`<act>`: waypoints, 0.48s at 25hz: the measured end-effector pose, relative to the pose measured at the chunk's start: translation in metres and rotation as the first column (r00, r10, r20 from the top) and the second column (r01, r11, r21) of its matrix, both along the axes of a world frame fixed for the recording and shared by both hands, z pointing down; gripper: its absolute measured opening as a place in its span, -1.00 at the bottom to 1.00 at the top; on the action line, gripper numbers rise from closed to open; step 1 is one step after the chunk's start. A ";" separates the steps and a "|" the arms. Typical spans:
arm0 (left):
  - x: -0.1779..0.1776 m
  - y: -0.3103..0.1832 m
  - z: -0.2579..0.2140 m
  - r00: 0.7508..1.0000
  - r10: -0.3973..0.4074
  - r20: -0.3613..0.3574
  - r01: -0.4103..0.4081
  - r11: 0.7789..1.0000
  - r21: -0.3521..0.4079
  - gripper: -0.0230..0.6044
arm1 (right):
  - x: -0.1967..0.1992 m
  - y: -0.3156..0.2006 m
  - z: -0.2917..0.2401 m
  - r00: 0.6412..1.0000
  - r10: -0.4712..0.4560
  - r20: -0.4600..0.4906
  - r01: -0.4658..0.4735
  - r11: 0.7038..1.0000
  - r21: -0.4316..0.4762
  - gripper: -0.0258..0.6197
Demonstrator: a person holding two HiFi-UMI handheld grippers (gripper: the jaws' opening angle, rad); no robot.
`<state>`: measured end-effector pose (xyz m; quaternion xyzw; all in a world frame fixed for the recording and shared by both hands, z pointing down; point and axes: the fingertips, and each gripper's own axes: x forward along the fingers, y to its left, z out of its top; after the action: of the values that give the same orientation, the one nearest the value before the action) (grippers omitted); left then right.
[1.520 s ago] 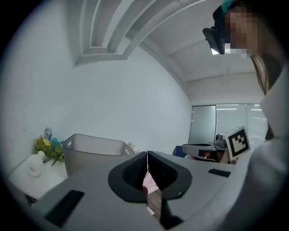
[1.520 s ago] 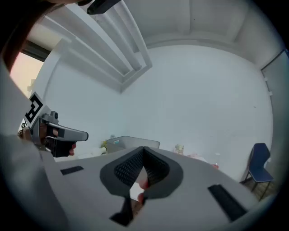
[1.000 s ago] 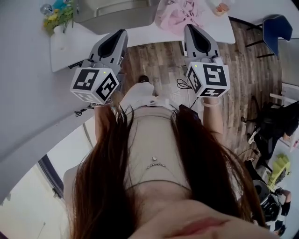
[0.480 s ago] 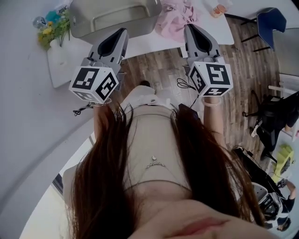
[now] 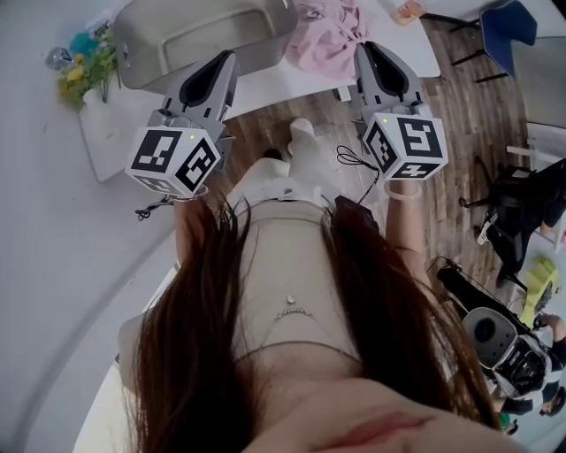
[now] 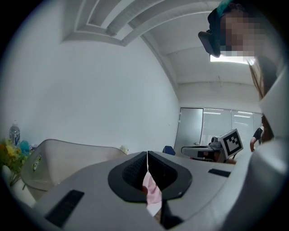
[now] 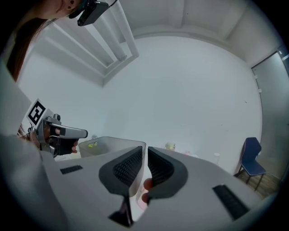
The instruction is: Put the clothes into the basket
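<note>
Fingers (image 6: 131, 169) pressed together on left gripper (image 5: 230, 57) and right gripper (image 5: 362, 48), facing basket (image 5: 177, 35) and pink clothes (image 5: 323, 44) on table (image 5: 265, 84).

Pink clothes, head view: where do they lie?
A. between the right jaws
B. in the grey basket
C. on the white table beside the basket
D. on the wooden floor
C: the pink clothes lie on the white table, right of the grey basket.

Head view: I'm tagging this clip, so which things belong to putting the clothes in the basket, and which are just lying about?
Part of the job: pink clothes; grey basket; left gripper; right gripper.

Just lying about: flowers; blue chair; black cable.
</note>
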<state>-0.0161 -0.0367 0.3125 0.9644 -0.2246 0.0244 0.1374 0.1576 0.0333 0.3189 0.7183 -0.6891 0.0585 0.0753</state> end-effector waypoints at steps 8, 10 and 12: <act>0.020 -0.023 -0.002 1.000 -0.025 -0.003 0.025 1.000 -0.005 -0.90 | 0.025 -0.023 0.018 1.000 -0.029 0.007 0.030 0.997 -0.065 -0.52; 0.025 -0.030 -0.003 0.999 -0.034 -0.005 0.034 0.999 -0.005 -0.90 | 0.032 -0.029 0.023 0.999 -0.039 0.011 0.040 0.996 -0.081 -0.47; 0.032 -0.037 -0.002 0.999 -0.045 -0.002 0.045 0.999 -0.008 -0.90 | 0.040 -0.036 0.028 0.999 -0.050 0.014 0.051 0.994 -0.096 -0.44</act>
<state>0.0156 -0.0738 0.3106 0.9586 -0.2458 0.0210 0.1423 0.1974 -0.0031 0.3472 0.6960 -0.7038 0.0941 0.1072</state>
